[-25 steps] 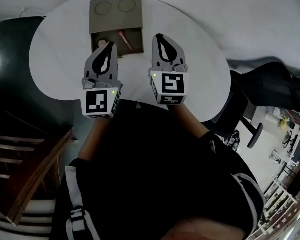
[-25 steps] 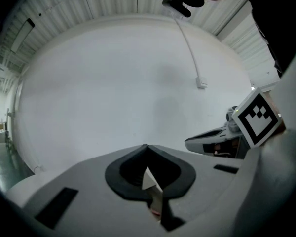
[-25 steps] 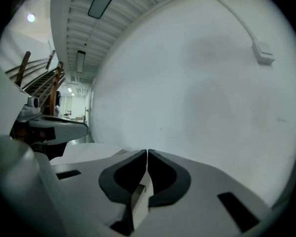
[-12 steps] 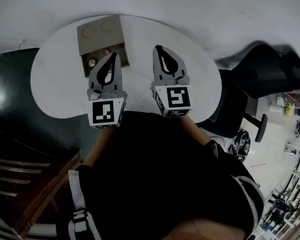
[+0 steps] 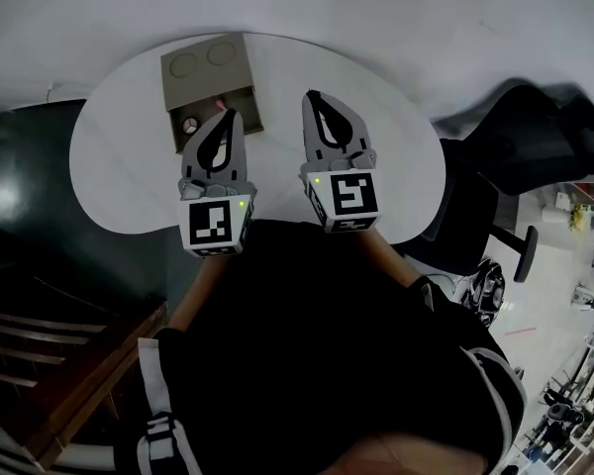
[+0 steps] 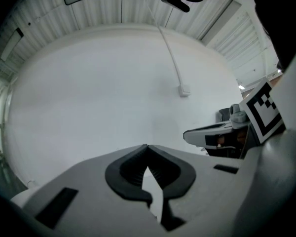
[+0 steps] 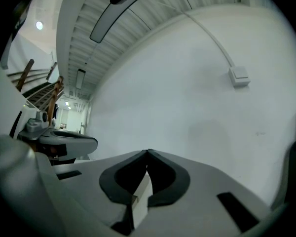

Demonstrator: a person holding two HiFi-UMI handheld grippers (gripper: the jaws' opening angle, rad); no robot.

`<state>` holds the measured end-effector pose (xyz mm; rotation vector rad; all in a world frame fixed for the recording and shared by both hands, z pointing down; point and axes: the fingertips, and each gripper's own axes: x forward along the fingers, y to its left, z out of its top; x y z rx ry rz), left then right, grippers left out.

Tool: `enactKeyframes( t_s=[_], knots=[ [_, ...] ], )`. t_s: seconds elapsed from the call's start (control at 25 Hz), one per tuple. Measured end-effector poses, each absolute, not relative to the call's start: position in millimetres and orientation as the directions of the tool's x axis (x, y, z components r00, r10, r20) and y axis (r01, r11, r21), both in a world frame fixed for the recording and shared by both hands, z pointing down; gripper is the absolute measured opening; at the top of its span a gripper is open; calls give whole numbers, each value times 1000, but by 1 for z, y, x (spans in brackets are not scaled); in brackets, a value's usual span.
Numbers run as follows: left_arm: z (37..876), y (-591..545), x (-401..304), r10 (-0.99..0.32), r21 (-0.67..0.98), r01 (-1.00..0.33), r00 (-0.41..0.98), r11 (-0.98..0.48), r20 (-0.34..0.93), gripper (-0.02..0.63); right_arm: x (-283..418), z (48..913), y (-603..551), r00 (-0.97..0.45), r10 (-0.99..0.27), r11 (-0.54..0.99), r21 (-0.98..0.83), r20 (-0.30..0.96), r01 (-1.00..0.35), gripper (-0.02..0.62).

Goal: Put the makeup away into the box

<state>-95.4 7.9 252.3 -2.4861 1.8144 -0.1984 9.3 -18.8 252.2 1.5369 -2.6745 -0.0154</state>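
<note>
A tan box (image 5: 206,65) with two round marks on its lid stands at the far left of the white table (image 5: 376,137). Its open compartment (image 5: 206,122) holds a round makeup item (image 5: 189,124) and a pink-tipped one (image 5: 219,100). In the head view my left gripper (image 5: 235,116) hovers over the compartment's right edge, shut and empty. My right gripper (image 5: 308,96) is beside it over bare table, also shut with nothing between its jaws. Both gripper views look level at a white wall, with the left gripper's (image 6: 147,146) and the right gripper's (image 7: 147,152) tips meeting.
A black office chair (image 5: 535,146) stands right of the table. Dark floor and wooden stair rails (image 5: 69,364) lie at the left. On the wall ahead a cable runs down to a small socket (image 6: 185,90), seen too in the right gripper view (image 7: 240,76).
Both grippers have drawn back a little from the box toward the person. The head view has shifted, so the box sits further left. Little differs over the last half second.
</note>
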Motion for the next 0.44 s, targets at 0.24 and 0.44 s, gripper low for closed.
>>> enactKeyframes(
  t_s=[0.24,0.44],
  knots=[
    [255,8,-101,-944,-108,-938,326,-331,59,7,4,254,-16,-487,-873,488,49,42,-871,21],
    [257,7,-112,-941,-126,-932,333,-339,61,7,-9,259,-12,-496,-867,498,42,55,-866,21]
  ],
)
